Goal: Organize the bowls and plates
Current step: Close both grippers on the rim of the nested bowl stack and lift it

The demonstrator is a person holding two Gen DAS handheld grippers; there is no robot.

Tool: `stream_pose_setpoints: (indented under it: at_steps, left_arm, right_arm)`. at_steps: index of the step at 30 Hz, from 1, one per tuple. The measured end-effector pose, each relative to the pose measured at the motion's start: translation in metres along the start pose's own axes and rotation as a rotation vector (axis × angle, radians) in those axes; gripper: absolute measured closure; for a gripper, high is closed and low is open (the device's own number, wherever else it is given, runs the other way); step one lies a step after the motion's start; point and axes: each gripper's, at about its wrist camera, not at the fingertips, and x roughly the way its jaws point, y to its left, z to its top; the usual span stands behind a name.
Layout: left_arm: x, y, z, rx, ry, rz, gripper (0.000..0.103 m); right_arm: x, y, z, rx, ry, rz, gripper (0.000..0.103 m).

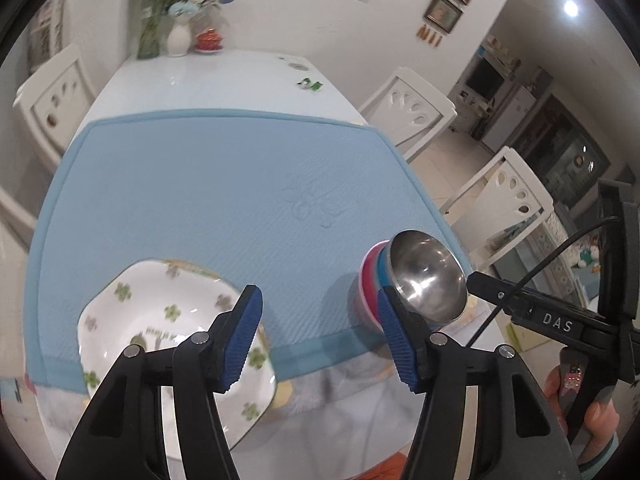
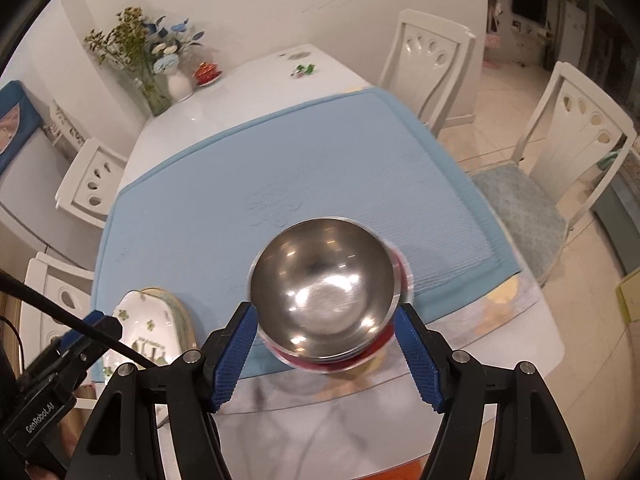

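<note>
Here, steel bowl nested atop red and blue bowls, between the parted, non-gripping right claw; left claw open, empty.

Our left gripper and right gripper are black plastic frames with ribbed blue pads and silver screws at the pivots. A black cable runs along one, whose side reads "DAS" in white; the other carries "GenRobot.AI".
</note>
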Motion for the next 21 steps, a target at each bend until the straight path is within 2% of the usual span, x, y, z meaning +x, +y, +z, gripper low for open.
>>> stream_pose_setpoints:
  at_steps: [5,10,12,17,21]
  left_arm:
    - [0.024,-0.027,0.007,0.005,0.053,-0.071,0.045]
    - [0.065,-0.051,0.011,-0.035,0.186,-0.173,0.045]
    - [0.081,-0.053,0.009,-0.077,0.234,-0.185,0.045]
    - [0.114,-0.043,0.003,-0.237,0.263,-0.133,0.045]
    - [0.134,-0.039,-0.007,-0.315,0.292,-0.092,0.045]
  right_arm:
    - [0.006,-0.027,0.009,-0.007,0.02,0.002,0.028]
    - [0.029,-0.058,0.02,0.013,0.088,0.049,0.028]
    - [0.043,-0.07,0.022,0.037,0.119,0.095,0.028]
    - [0.075,-0.081,0.023,0.035,0.208,0.168,0.028]
    - [0.103,-0.091,0.023,0.063,0.295,0.233,0.028]
